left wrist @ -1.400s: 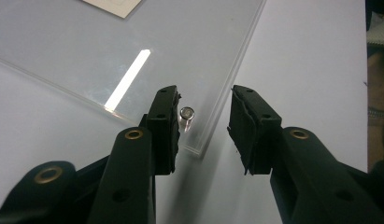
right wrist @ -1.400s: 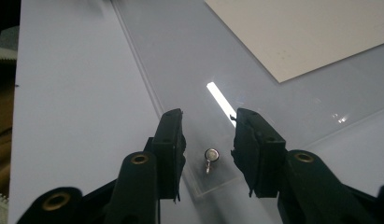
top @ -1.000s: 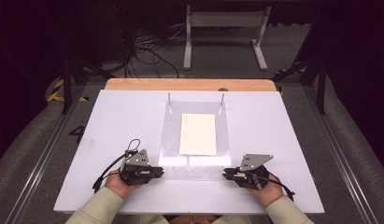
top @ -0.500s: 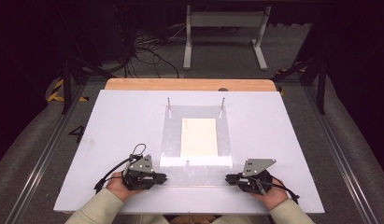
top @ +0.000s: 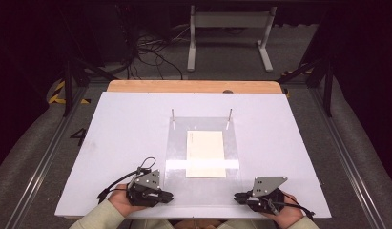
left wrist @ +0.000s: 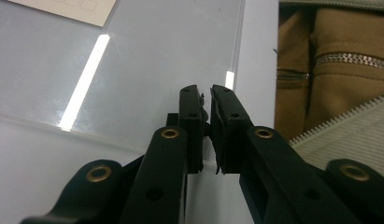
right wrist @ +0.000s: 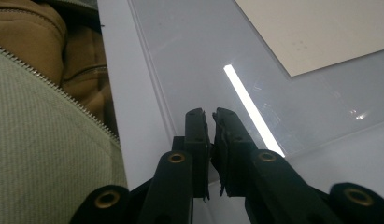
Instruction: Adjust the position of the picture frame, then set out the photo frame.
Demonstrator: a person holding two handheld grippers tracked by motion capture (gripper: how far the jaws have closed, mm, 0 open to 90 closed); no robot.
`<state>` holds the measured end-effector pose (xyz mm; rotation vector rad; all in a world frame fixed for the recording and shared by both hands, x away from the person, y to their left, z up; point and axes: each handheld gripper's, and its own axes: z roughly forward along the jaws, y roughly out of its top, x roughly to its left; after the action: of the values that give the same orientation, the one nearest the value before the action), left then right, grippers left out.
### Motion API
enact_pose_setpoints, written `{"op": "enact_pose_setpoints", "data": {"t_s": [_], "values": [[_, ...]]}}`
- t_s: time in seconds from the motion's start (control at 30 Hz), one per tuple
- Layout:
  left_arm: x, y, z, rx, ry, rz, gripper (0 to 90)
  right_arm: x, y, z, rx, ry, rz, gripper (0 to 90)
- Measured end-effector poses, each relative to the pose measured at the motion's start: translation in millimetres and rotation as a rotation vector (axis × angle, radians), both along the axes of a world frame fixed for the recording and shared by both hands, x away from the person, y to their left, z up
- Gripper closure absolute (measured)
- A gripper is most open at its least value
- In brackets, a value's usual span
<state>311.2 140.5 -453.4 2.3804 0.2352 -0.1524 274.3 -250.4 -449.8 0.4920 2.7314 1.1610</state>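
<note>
Both grippers, left [top: 169, 196] and right [top: 237, 195], closed and empty, flank the clear sheet [top: 203, 129] at 12 o'clock; stiff, slippery, thin: grip its near edge.

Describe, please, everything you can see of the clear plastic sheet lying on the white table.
The clear plastic sheet is a transparent, glossy rectangle lying flat at the middle of the white table, mirroring a bright strip of ceiling light. A cream paper lies within its outline; whether over or under it is unclear. Two thin metal pins stand at its far edge. Its near edge stops just short of the table's front edge.
</note>
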Motion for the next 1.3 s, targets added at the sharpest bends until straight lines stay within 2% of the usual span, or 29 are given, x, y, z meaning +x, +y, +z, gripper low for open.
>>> {"op": "enact_pose_setpoints", "data": {"t_s": [0.27,0.37,0.4,0.43,0.47,0.53,0.63,0.67,0.73,0.8,0.93,1.07,1.1,1.13,1.17,1.2,1.23,1.3], "values": [[0.2,0.0,0.9,0.011,0.027,-0.046,82.3,-8.9,1.0,0.4,-0.006,0.009,0.019,83.0],[2.1,0.1,0.7,0.008,0.062,-0.059,80.6,-10.7,1.1,-0.1,0.003,0.017,0.025,82.6],[3.1,-0.3,0.6,0.006,0.065,-0.065,79.9,-10.6,0.8,-0.2,0.005,0.017,0.025,81.3],[3.2,-1.1,0.9,0.004,0.076,-0.061,78.8,-10.1,0.5,-0.2,0.009,0.025,0.029,76.4],[4.3,-1.7,1.2,0.003,0.070,-0.074,76.0,-8.4,-0.1,0.2,0.032,0.039,0.025,67.5],[3.3,-2.3,2.6,-0.014,0.074,-0.064,73.0,-6.7,-3.0,5.6,0.064,0.023,-0.004,66.5],[5.7,0.1,6.2,-0.040,0.052,-0.054,70.5,-5.7,-8.4,14.2,0.132,-0.017,-0.040,63.1],[6.3,0.9,7.3,-0.050,0.048,-0.046,69.5,-5.4,-10.0,15.9,0.137,-0.035,-0.049,62.0],[8.2,4.9,11.4,-0.091,0.021,0.003,65.4,-4.5,-13.4,18.5,0.156,-0.059,-0.073,59.8],[9.3,9.7,15.2,-0.127,-0.011,0.039,63.8,-3.5,-16.1,20.1,0.169,-0.074,-0.090,57.8],[10.7,17.8,19.3,-0.201,-0.049,0.125,61.5,0.9,-19.8,23.3,0.194,-0.094,-0.143,54.4],[13.3,22.3,20.4,-0.230,-0.100,0.210,59.5,6.2,-21.0,25.8,0.206,-0.090,-0.155,53.7],[13.3,22.3,20.4,-0.230,-0.100,0.210,58.6,6.2,-21.0,25.8,0.206,-0.090,-0.155,53.7],[13.5,23.7,20.6,-0.240,-0.113,0.237,58.6,7.9,-20.9,26.0,0.210,-0.085,-0.166,52.5],[13.3,25.8,20.8,-0.250,-0.132,0.265,57.5,11.8,-21.6,28.1,0.239,-0.085,-0.190,52.7],[13.3,25.8,20.8,-0.250,-0.132,0.265,56.5,11.8,-21.6,28.1,0.239,-0.085,-0.190,52.7],[13.2,28.4,20.9,-0.245,-0.163,0.298,55.7,15.0,-21.7,32.1,0.254,-0.103,-0.207,52.5],[13.7,30.8,20.4,-0.253,-0.168,0.324,55.2,18.6,-20.8,36.1,0.259,-0.115,-0.210,52.1]]}}
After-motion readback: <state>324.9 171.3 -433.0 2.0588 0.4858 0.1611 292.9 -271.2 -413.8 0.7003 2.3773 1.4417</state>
